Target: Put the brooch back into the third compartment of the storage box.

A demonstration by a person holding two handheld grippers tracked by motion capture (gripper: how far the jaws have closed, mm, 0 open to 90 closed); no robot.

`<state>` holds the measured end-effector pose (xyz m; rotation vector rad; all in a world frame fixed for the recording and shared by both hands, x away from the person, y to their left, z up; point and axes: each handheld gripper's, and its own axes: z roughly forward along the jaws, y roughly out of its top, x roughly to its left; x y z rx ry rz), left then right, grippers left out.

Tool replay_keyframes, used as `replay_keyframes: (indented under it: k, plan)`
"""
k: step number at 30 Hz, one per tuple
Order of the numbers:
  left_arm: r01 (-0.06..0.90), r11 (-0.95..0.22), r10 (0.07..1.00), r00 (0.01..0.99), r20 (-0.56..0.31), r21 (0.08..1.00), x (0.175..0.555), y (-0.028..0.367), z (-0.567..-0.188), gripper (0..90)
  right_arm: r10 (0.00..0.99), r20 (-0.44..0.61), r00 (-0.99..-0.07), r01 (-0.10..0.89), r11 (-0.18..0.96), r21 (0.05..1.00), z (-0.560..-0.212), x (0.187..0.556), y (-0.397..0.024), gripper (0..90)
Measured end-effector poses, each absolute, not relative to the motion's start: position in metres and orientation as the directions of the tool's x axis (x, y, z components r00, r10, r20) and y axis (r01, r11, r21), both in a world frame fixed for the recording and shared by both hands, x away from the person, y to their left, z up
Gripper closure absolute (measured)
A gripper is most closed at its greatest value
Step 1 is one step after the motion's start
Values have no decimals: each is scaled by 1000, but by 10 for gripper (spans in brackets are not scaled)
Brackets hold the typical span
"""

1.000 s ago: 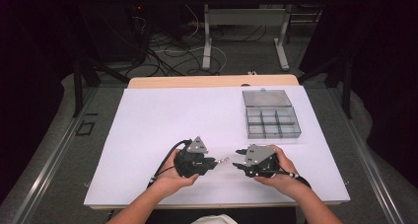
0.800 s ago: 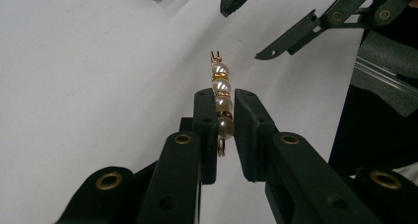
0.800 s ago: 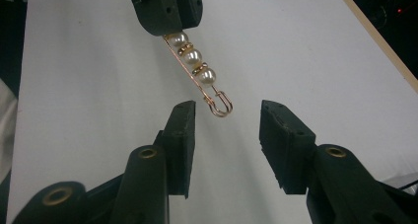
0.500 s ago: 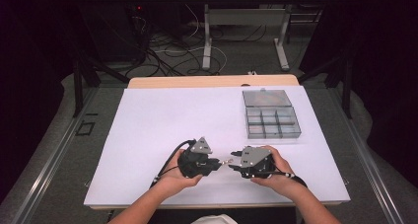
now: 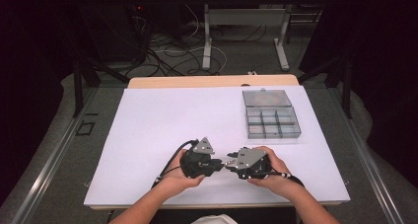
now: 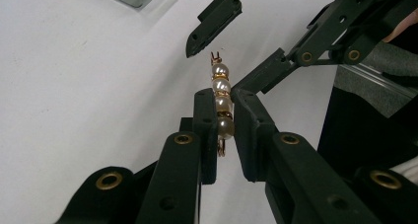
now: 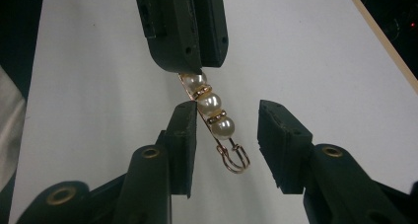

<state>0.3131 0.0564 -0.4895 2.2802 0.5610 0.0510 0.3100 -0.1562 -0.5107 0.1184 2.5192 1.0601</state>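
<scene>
left gripper point(image 6: 224, 123) clamps the pearl pin point(image 6: 221, 103); right gripper point(image 7: 224, 130) jaws apart around it; no readable writing.

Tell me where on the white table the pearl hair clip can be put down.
Free: the wide bare stretch of the white table top left of the clear compartment box and beyond both grippers. Crowded: the near edge, where the left gripper and right gripper meet around the pearl-and-gold hair clip.

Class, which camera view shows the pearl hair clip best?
The right gripper view: the pearl hair clip shows three pearls and its wire loop between that tool's open jaws. The left gripper view shows it edge-on, clamped. In the high view it is too small to make out.
</scene>
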Motion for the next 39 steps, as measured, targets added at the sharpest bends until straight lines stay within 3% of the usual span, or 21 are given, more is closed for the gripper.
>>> replay_keyframes:
  k: [19,39]
  plan:
    - [378,-595,405,903,-141,710,311,54,-491,805,144,-345,-928,-132,737,663,-513,309,-154,745]
    - [381,-604,388,908,-160,700,313,56,-491,801,58,-408,-911,-217,775,594,-515,305,-151,800]
